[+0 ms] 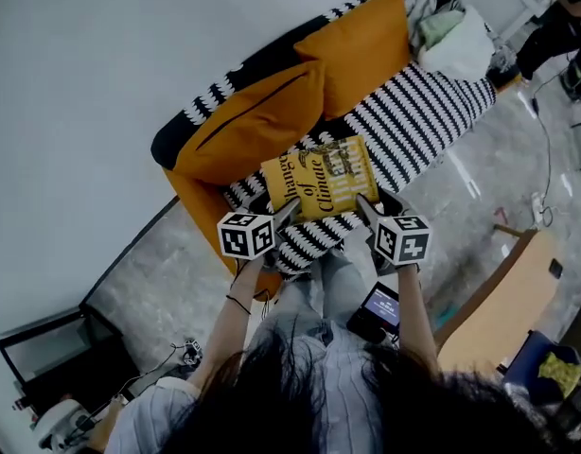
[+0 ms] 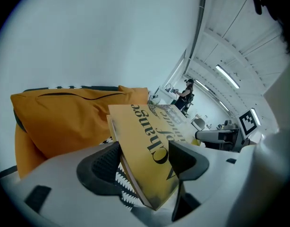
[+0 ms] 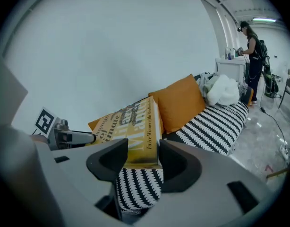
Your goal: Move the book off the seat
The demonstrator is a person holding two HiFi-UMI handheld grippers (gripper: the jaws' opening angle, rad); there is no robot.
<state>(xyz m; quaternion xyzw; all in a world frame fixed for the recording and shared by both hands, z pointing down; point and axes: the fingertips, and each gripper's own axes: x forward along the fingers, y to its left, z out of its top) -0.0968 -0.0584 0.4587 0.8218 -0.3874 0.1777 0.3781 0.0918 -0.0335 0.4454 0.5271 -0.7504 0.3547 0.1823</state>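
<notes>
orange cushions (image 1: 257,121) | white laundry heap (image 1: 458,43) | wooden tabletop (image 1: 503,301)

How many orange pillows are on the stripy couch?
2. The near orange pillow leans behind the book; the far orange pillow stands beside it, toward the white bundle. More could hide under that bundle.

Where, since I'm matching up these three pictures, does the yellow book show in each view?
Head view: yellow book at centre, over the striped seat.
Left gripper view: low centre, clamped in the left hand-held gripper.
Right gripper view: just left of centre, clamped in the right hand-held gripper.
Shared landmark: the striped seat, under the book in both gripper views.
</notes>
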